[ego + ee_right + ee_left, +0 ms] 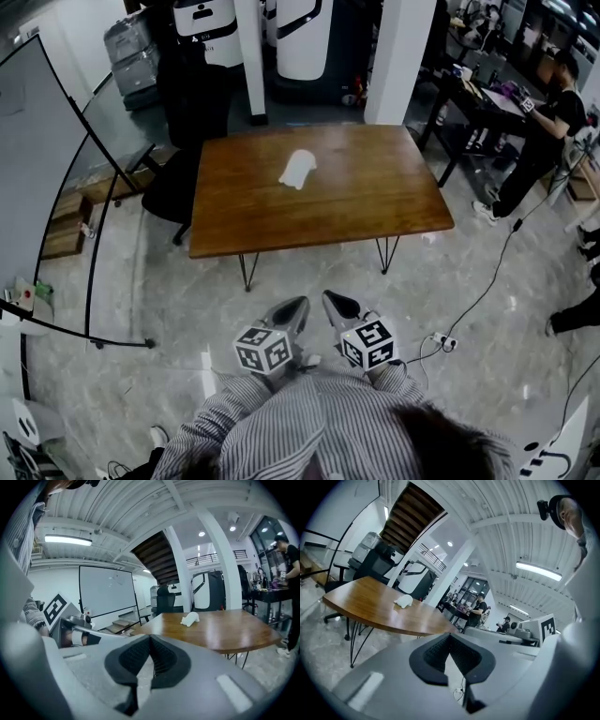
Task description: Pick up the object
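Note:
A small white object (298, 169) lies on the brown wooden table (375, 202), a little left of its middle; it also shows as the white object (403, 601) in the left gripper view and the white object (190, 618) in the right gripper view. Both grippers hang close to the person's chest, well short of the table's near edge. My left gripper (298, 307) is shut with nothing between its pads, seen as the left gripper (450, 634). My right gripper (330, 302) is likewise shut and empty, the right gripper (150, 637).
A black office chair (183, 178) stands at the table's left side. A glass partition (56, 187) runs along the left. A person (539, 141) stands at a cluttered desk at the right. Cables and a power strip (442, 342) lie on the floor.

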Demonstrator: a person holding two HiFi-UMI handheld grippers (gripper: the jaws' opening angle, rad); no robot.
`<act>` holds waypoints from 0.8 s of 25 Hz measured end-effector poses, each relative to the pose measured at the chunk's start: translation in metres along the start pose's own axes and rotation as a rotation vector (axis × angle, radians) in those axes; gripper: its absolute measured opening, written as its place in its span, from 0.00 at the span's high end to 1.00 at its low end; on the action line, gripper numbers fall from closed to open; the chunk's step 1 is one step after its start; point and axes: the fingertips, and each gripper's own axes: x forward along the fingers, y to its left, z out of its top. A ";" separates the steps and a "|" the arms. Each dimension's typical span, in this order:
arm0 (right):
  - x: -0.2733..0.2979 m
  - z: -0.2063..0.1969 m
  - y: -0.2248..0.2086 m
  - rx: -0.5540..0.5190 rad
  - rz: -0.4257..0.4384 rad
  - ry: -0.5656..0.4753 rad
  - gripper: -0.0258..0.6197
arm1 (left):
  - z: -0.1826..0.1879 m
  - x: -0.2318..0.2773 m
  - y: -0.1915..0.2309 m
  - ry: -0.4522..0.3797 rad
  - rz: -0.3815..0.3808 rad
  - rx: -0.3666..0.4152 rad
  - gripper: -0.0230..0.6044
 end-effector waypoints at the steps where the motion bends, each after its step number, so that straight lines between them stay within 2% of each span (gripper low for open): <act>1: 0.000 0.000 0.000 -0.001 0.004 -0.001 0.96 | -0.001 0.001 0.000 0.001 0.001 -0.003 0.98; 10: 0.006 0.006 -0.021 0.033 0.006 -0.041 0.96 | -0.003 0.016 -0.002 -0.013 0.016 0.013 0.98; 15: 0.002 -0.003 -0.021 -0.007 0.019 -0.007 0.96 | -0.014 0.024 -0.006 0.007 0.024 -0.006 0.98; 20: 0.011 -0.008 -0.039 0.018 0.027 0.020 0.96 | -0.010 0.044 0.002 0.007 0.019 -0.013 0.98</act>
